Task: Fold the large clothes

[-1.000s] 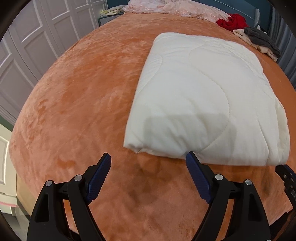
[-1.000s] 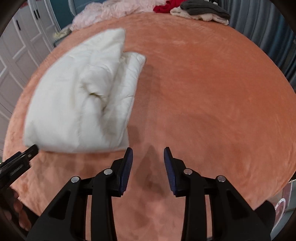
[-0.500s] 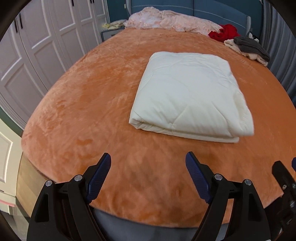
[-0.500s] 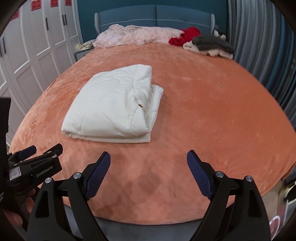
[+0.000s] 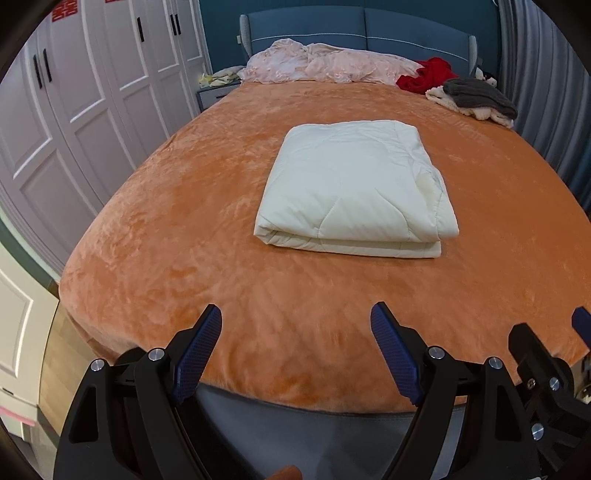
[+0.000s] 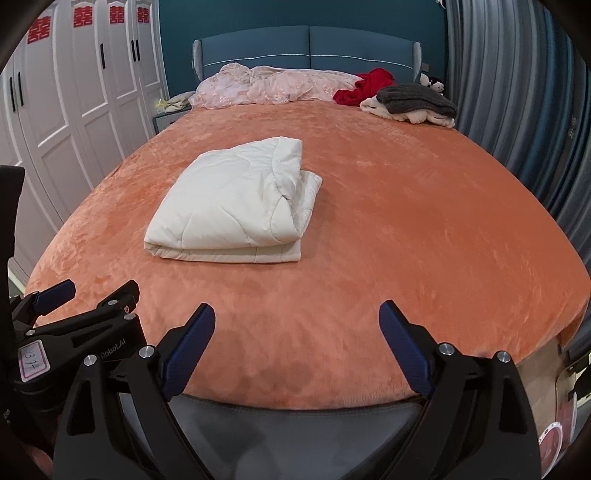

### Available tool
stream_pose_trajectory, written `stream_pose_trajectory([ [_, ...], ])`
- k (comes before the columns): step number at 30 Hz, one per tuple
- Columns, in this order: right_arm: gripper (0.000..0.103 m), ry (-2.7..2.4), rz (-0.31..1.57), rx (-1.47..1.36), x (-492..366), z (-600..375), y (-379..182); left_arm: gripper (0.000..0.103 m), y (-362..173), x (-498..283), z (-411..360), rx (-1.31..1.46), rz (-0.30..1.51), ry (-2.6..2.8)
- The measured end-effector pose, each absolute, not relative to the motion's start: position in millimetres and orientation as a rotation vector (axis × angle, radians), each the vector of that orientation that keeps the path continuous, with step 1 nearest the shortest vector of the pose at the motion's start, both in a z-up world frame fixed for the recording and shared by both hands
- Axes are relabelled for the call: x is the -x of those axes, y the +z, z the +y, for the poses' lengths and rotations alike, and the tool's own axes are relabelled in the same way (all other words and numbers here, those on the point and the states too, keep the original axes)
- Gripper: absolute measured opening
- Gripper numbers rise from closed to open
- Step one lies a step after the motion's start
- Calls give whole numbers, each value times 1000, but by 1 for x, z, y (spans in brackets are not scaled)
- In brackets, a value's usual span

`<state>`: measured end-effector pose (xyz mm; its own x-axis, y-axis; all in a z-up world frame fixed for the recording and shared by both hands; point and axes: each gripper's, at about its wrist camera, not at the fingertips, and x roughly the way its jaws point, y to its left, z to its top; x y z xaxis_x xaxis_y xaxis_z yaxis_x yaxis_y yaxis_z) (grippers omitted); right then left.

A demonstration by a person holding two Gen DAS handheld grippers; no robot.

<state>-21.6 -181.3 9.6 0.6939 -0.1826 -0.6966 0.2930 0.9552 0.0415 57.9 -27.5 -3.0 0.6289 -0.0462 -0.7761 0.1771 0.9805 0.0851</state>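
A cream quilted duvet lies folded into a thick rectangle on the orange bedspread; it also shows in the right wrist view, left of centre. My left gripper is open and empty, held off the foot of the bed, well short of the duvet. My right gripper is open and empty, also at the foot of the bed. The left gripper's body shows at the lower left of the right wrist view.
A pink crumpled blanket, a red garment and a grey and cream pile lie by the blue headboard. White wardrobe doors stand at the left, grey curtains at the right.
Both grippers have pulled back from the duvet to beyond the foot of the bed. The right gripper has opened wide. The duvet stays folded and still.
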Motion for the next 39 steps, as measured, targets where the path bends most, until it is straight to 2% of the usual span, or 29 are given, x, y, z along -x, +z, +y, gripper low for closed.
stream_pose_trajectory([
  [13, 88, -265, 724, -161, 37, -161, 8, 81, -6, -40, -2, -97, 883, -105],
  [39, 88, -276, 734, -148, 36, -155, 3, 80, -10, -37, -1, -113, 872, -88],
])
